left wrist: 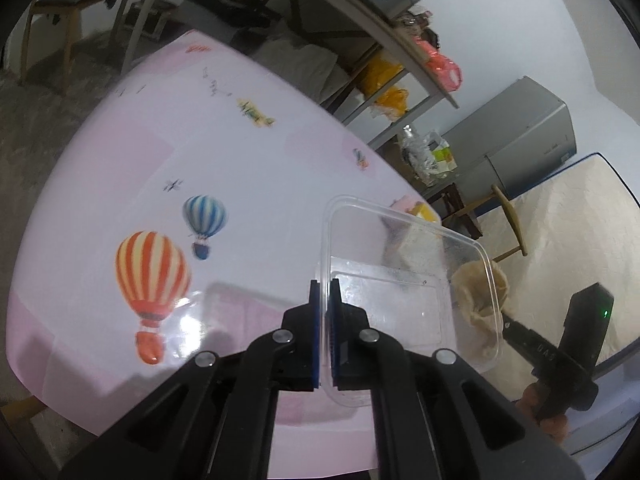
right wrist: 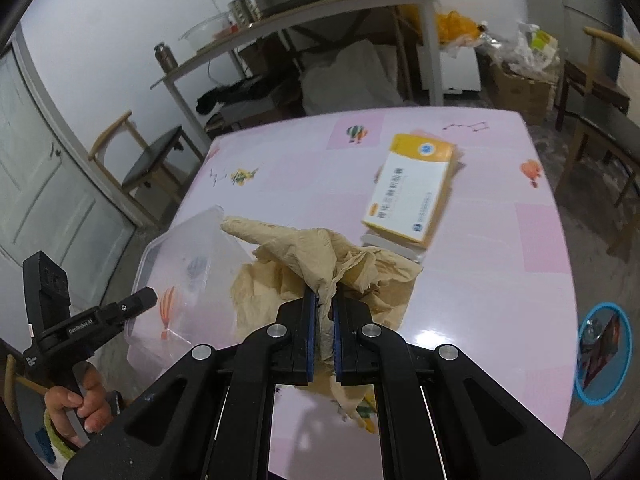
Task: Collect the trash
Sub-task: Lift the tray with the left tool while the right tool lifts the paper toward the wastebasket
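Above the pink tabletop (right wrist: 500, 264), my left tongs (left wrist: 325, 292) pinch the wall of a clear plastic container (left wrist: 404, 280) held tilted, while my right tongs (right wrist: 325, 304) clamp a crumpled brown paper napkin (right wrist: 320, 256) just beside its open rim

Seen through the clear plastic container (left wrist: 404, 280) ahead of the left gripper, the crumpled brown paper (left wrist: 482, 294) is hazy. In the right wrist view that paper's lower end (right wrist: 352, 400) disappears beneath the closed fingers, and the print on the yellow-and-white box (right wrist: 412, 190) beyond is too blurred to read.
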